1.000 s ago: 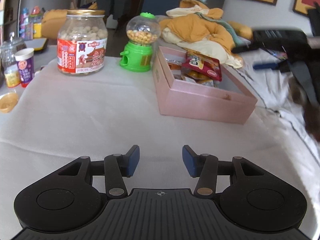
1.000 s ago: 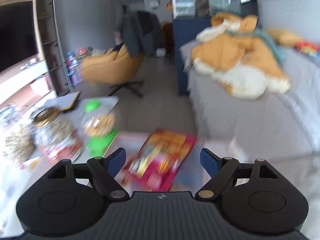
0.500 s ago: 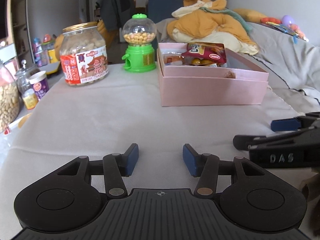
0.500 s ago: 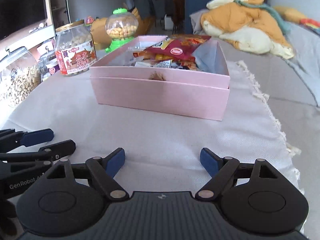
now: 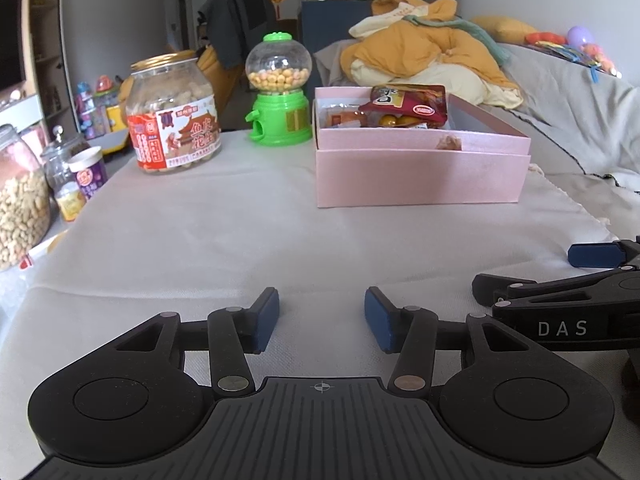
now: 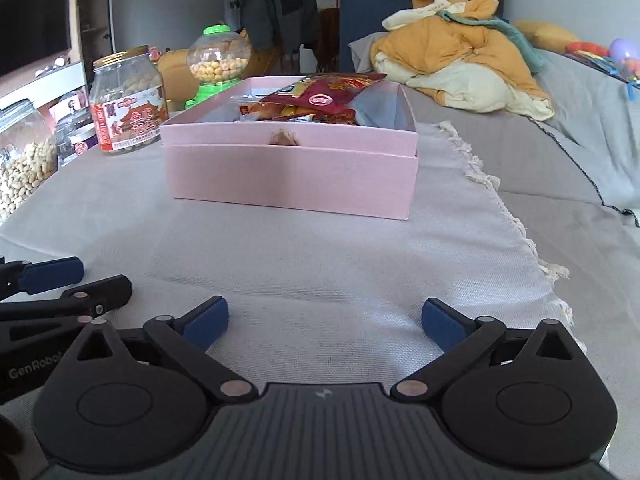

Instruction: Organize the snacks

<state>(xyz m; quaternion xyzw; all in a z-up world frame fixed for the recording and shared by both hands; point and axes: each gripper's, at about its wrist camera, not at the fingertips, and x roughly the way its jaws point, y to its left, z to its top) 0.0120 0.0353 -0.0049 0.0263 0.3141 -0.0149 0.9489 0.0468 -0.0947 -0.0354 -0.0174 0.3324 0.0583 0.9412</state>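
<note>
Both tools have come down low over the cloth-covered worktop [image 5: 248,240] since a second ago, when the right tool [image 6: 324,320] was up above the pink box [image 6: 292,176] with a red snack packet beneath it. That red snack packet [image 6: 320,98] now lies on top of the other snacks inside the pink box, against its far side. The right tool's jaws are opening wide, with only bare cloth between them. The left tool [image 5: 322,320] sits just beside it, its jaws parted at a middling width and holding nothing. Both tools sit on the near side of the pink box, well apart from it. A green candy dispenser [image 5: 280,92] stands just beside the box's far left corner, and a peanut jar with a gold lid [image 5: 174,112] stands further left of the box. More jars [image 5: 20,204] crowd the worktop edge far left of the box. Behind the box lies a heap of orange bedding [image 5: 424,60].
</note>
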